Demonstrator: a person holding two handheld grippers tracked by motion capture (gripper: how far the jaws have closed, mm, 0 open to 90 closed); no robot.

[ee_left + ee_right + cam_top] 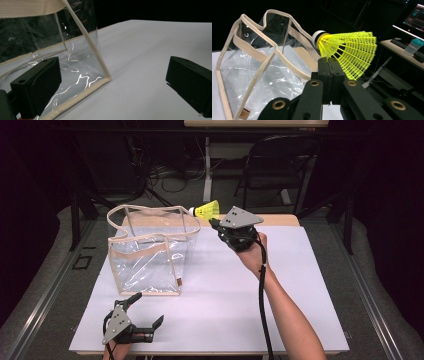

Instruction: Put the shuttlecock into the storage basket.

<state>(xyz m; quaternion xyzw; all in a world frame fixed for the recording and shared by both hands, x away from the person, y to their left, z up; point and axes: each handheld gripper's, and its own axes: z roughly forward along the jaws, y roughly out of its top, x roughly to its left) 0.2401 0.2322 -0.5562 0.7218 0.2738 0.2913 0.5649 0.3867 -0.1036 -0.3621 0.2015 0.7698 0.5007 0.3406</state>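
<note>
While I hold the right tool (216, 225) up beside the open rim of the clear bag (150, 252), its jaws are pressed together on the skirt edge of a yellow shuttlecock (206, 210). Along the right tool's own view, the shuttlecock (347, 53) lies sideways, its white cork pointing toward the bag (259, 75) and its mesh skirt flaring away. The bag stands upright on the white desk (280, 300), its beige-trimmed mouth open and a beige strap draped across the top. My left tool (145, 312) rests low near the desk's front edge, just before the bag's front bottom corner (106, 77), jaws spread wide apart with nothing between them.
</note>
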